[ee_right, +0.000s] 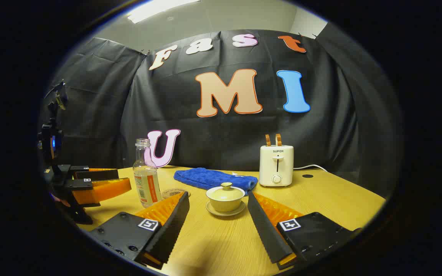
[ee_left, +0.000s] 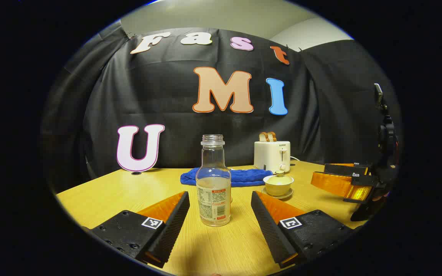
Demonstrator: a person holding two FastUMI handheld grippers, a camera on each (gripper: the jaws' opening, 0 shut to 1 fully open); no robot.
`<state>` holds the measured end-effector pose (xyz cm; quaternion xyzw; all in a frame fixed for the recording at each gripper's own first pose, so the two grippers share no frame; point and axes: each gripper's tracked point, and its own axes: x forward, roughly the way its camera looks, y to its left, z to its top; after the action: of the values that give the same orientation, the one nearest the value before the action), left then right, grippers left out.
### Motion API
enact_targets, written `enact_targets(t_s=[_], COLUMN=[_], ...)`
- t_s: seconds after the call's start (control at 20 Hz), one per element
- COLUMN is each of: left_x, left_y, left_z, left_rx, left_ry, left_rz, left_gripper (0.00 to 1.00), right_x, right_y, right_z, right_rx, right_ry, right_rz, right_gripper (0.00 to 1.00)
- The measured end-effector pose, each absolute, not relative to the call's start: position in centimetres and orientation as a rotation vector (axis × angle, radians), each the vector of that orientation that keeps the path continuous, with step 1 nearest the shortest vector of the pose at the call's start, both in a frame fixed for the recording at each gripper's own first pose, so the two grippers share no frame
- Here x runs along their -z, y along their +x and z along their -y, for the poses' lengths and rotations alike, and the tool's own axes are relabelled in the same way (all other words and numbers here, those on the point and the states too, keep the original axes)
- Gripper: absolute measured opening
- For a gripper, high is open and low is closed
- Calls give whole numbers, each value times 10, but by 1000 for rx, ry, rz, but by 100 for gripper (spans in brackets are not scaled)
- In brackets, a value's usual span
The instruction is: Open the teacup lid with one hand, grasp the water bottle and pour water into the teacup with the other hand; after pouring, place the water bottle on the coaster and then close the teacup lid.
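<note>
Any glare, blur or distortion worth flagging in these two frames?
Left gripper view: sharp; fisheye bows the table edge; the water bottle is crisp, with soft highlights. Right gripper view: a ceiling light blows out at the top; the teacup is sharp and casts a soft shadow.

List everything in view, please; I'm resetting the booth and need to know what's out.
water bottle: one, clear, uncapped, upright on the table between the left gripper's fingers, untouched
teacup: one, cream-yellow, lid on, on its saucer
coaster: one, pale, just right of the bottle in the right gripper view
towel: one, blue, behind the teacup
toaster: one, white, two toast slices up, at the back
table: one, light wood
left gripper: black and orange, open
right gripper: black and orange, open
</note>
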<state>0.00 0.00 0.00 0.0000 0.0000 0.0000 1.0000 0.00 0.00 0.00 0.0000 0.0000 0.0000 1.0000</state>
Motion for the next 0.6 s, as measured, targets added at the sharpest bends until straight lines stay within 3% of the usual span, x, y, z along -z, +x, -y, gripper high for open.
enact_targets(t_s=[0.15, 0.2, 0.25, 0.3, 0.6], left_x=[-1, -1, -1, 0, -1], left_y=[0, 0, 0, 0, 0], left_z=[1, 0, 1, 0, 0], left_rx=[0, 0, 0, 0, -1], left_ry=[0, 0, 0, -1, 1], left_rz=[-1, -1, -1, -1, 1], left_gripper=[94, 94, 94, 94, 94], right_x=[0, 0, 0, 0, 0], right_y=[0, 0, 0, 0, 0], right_z=[0, 0, 0, 0, 0], right_rx=[0, 0, 0, 0, 0], right_ry=[0, 0, 0, 0, -1], right_rz=[0, 0, 0, 0, 1], right_gripper=[94, 97, 94, 100, 97])
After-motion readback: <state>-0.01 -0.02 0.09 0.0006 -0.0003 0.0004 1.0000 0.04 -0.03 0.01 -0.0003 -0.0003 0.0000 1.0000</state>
